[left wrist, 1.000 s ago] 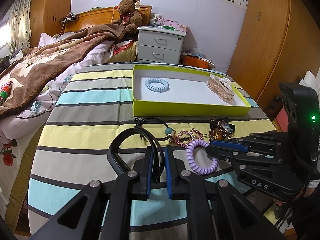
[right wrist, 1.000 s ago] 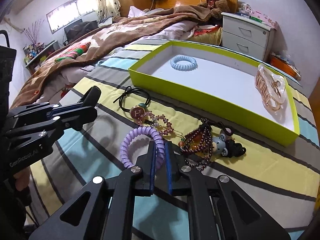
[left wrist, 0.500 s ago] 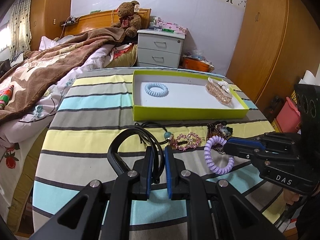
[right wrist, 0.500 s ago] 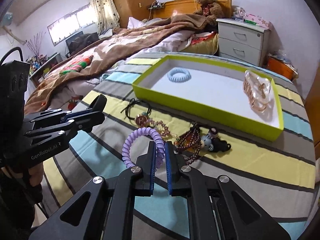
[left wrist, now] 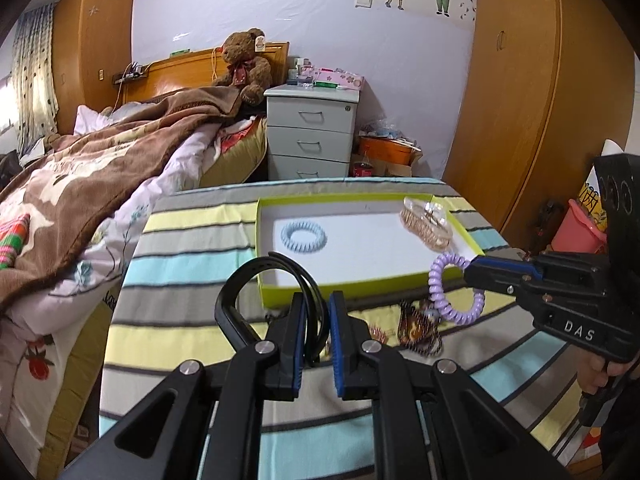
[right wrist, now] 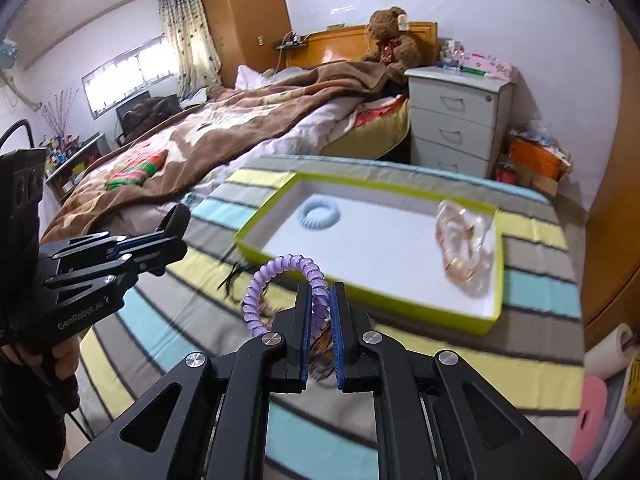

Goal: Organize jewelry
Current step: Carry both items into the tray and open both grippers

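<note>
A: What has changed over on the left?

B: The left gripper (left wrist: 316,316) has come up off the striped desk (left wrist: 192,256), closed tight on a black headband (left wrist: 240,292). The band was lying on the cloth a second ago; now it arcs up and to the left of the gripper, clear of the surface.

A: And ahead of it?

B: The yellow-green box (left wrist: 360,286) sits just beyond the gripper, closer under it than before. Inside are a blue coil hair tie (left wrist: 303,236) and a clear claw clip (left wrist: 426,222).

A: The right side?

B: The same story. The right gripper (right wrist: 320,320) has lifted too, pinching a purple coil hair tie (right wrist: 276,280) that hangs out to its left. In the left wrist view that tie now dangles over the near right corner of the box.

A: So both pickups are done?

B: I'd judge so; both pieces are being carried to the box and only need letting go over its white floor. Below the right gripper a beaded bracelet (left wrist: 418,330) and other small pieces remain on the desk, so more trips seem likely.
</note>
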`<state>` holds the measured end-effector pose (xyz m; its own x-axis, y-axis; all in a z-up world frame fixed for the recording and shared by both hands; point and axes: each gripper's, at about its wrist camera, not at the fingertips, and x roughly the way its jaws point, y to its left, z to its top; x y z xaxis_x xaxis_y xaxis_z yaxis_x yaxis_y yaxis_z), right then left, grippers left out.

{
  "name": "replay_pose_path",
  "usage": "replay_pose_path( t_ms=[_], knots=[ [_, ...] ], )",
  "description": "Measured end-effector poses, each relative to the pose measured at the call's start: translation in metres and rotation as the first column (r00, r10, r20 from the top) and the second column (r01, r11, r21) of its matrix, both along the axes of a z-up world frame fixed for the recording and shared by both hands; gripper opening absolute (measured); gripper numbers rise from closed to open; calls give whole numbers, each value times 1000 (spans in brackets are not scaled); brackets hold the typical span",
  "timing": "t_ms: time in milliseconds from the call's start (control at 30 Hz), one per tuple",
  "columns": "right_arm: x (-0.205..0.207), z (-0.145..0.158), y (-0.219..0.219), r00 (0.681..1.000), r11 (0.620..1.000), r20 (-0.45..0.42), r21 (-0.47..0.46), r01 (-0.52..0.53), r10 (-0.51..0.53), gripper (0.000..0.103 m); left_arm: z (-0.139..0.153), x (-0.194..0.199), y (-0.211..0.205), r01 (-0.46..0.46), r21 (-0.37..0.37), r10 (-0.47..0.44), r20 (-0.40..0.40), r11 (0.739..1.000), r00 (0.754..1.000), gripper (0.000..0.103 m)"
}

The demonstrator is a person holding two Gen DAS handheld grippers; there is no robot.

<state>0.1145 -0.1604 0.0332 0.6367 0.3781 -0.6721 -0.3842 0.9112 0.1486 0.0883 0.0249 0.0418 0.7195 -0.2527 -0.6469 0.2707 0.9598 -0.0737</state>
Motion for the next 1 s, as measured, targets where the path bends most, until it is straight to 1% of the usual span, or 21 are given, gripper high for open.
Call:
replay_pose_path(
  t_ms=[167,333,467,633,800,1000],
  knots=[
    [26,14,-9,999,999,11,-17,43,-43,9,10,20,-11,22,11,-22,12,1000,1000,12],
    [66,16,-15,996,996,-3,-39,86,-86,9,10,42,-23,50,24,-50,6,998,999,12],
    [95,6,-17,993,993,-38,-56,106,-109,9,3,63,-34,68,39,-67,-13,997,998,12],
    [130,-14,-14,989,989,-91,-94,112,-120,9,-11,83,-43,81,44,-79,-52,996,995,12],
    [154,-33,-12,982,987,-137,-114,113,-128,9,-28,98,-47,85,51,-80,-93,995,992,12],
    [170,-48,-7,974,984,-180,-139,110,-135,9,-44,108,-48,83,62,-74,-130,995,989,12]
  ],
)
